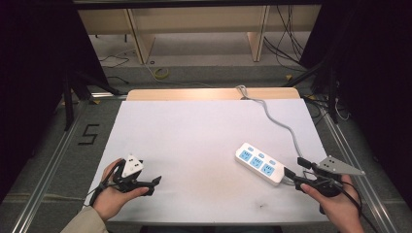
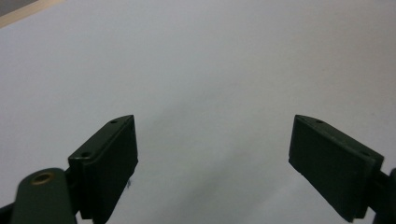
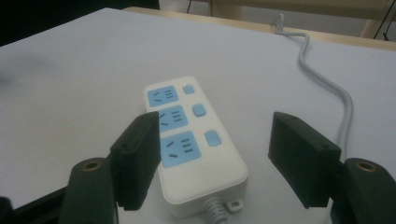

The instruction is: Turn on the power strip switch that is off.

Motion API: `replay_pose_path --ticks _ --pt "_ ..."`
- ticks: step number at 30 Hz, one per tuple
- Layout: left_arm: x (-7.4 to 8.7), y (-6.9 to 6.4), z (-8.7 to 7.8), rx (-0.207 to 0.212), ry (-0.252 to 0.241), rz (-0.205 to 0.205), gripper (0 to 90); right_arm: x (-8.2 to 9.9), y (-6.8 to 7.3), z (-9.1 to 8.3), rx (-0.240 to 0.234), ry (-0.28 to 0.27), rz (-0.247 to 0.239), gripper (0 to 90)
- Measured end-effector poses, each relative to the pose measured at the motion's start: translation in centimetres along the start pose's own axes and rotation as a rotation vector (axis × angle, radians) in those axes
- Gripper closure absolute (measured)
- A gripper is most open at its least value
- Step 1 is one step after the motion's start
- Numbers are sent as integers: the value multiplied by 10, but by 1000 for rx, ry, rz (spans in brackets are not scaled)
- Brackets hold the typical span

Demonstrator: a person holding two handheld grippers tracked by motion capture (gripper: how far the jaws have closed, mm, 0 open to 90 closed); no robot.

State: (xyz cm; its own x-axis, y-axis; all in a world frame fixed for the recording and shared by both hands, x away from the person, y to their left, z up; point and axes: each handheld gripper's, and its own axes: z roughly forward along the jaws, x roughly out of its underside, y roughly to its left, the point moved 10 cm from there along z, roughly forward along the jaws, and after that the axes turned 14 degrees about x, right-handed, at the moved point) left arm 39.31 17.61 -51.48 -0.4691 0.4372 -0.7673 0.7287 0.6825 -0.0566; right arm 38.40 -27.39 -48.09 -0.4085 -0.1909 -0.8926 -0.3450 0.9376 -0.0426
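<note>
Bare white table [image 1: 194, 141] lies open between both tongs; the power strip [image 1: 260, 163] and its cable [image 1: 282, 124] crowd the right.

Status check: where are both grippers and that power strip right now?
Left gripper open over bare white table. Right gripper open around white three-socket power strip, not touching. Nothing in the way.

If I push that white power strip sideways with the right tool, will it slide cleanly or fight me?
The power strip looks like a rigid plastic block lying flat, so it will probably slide rather than tip. Its grey cord trails off the table's far edge and may drag or pivot it. The right tool, open around the cord end, would likely find the glossy shell slippery.
</note>
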Motion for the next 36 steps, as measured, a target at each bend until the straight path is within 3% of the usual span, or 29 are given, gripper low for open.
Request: replay_pose_path --ticks 7,9,10,11,13,14,17,18,23,31,36 --pt "-1 2 0 -11 -3 7 153 -1 -6 -3 25 5 9 433" --pt "-1 2 0 -14 -1 9 152 -4 -8 -3 41 4 11 547" --pt "-1 2 0 -14 -1 7 152 -4 -8 -3 41 4 11 547" --pt "0 3 0 -14 0 5 153 -7 -10 -4 52 1 8 637" --pt "2 3 1 -12 14 -1 153 -8 -11 -4 55 -2 11 676" --pt "2 3 1 -10 14 -5 153 -10 -15 -5 77 1 19 755" --pt "1 3 1 -13 13 -2 153 -12 -18 -6 92 6 24 830" --pt "1 3 2 -13 11 -3 153 -12 -20 -5 107 22 20 894" --pt "1 5 1 -18 14 -1 153 -12 -21 -3 101 57 9 900" --pt "1 4 2 -13 13 -1 153 -14 -11 5 83 105 -73 900" --pt "1 5 2 -17 16 -1 153 -16 -7 6 72 110 -84 900"
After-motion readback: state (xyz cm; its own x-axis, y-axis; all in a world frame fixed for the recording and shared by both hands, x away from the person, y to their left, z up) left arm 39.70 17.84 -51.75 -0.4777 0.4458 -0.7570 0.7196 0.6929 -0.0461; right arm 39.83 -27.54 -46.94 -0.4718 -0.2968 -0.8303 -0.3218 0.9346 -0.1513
